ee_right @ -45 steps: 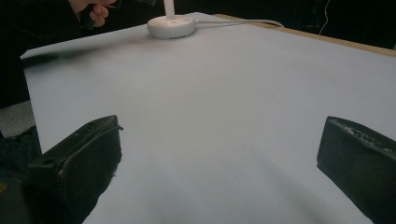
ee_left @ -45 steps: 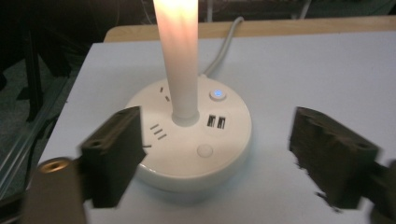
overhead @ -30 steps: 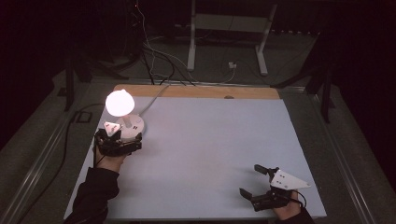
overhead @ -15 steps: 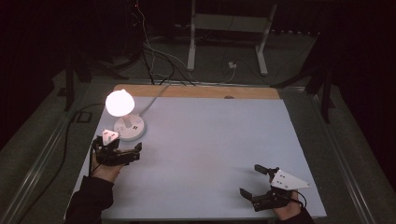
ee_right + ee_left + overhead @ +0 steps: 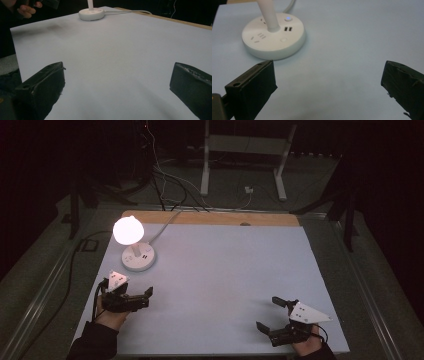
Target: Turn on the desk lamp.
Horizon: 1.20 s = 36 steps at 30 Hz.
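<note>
Left gripper (image 5: 142,296) jaws spread, holding nothing, near-left on the table (image 5: 225,270). Lit lamp (image 5: 138,251) just beyond it, far-left, base flat on the sheet. Right gripper (image 5: 270,315) also spread, empty, near-right.

Lamp (image 5: 136,251): white base, glowing white globe, blue-lit button (image 5: 287,18). Table (image 5: 225,270): pale blue-grey sheet, wooden far edge. Grippers: black jaws, grey plates.
</note>
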Motion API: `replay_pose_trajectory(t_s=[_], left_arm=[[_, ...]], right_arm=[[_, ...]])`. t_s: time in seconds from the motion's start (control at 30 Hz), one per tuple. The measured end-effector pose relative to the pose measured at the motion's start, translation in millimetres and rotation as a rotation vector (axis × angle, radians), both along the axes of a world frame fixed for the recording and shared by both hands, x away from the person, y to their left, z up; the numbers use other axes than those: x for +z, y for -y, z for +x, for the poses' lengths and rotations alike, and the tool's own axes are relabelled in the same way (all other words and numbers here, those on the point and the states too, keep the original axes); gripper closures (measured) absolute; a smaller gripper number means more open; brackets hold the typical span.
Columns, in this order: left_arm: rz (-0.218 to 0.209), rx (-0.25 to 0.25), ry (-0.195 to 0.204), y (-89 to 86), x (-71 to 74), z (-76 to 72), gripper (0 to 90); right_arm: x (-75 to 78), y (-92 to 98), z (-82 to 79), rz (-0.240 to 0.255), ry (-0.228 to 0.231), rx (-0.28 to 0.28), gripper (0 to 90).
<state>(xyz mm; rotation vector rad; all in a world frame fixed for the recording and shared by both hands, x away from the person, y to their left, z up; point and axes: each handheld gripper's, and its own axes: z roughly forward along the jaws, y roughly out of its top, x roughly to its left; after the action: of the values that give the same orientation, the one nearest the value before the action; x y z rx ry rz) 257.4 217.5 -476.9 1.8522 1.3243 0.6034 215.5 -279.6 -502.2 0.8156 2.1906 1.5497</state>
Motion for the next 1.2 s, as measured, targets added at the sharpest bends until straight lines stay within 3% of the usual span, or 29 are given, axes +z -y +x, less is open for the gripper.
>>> replay_pose_trajectory(t_s=[0.3,0.7,0.8,0.87,0.97,1.03,1.2], left_arm=[[0.006,-0.039,-0.029,-0.5,-10.4,-20.4,0.3],[0.020,-0.088,-0.062,-10.3,-26.2,-34.3,0.3],[0.045,-0.085,-0.030,-13.2,-29.5,-34.2,0.3],[0.022,-0.112,-0.022,-14.3,-32.0,-33.1,0.3],[0.024,-0.155,-0.019,-12.3,-34.6,-31.3,0.3],[0.031,-0.162,-0.016,-10.9,-34.3,-31.7,0.4],[-0.004,-0.197,-0.020,-11.5,-34.1,-31.7,0.4]], right_arm=[[-1.3,-0.6,0.6,0.000,-0.010,-0.002,0.0],[-1.1,-0.5,0.3,0.003,-0.009,-0.002,0.0],[-0.7,-0.6,0.1,0.005,-0.008,0.000,0.0],[-1.0,-0.3,0.1,0.003,-0.011,-0.002,0.0],[-0.9,-0.5,-0.1,0.000,-0.009,0.000,0.0],[-1.3,-0.9,0.3,0.001,-0.011,0.001,0.0],[-1.4,-2.2,0.1,-0.008,-0.011,0.006,0.0]])
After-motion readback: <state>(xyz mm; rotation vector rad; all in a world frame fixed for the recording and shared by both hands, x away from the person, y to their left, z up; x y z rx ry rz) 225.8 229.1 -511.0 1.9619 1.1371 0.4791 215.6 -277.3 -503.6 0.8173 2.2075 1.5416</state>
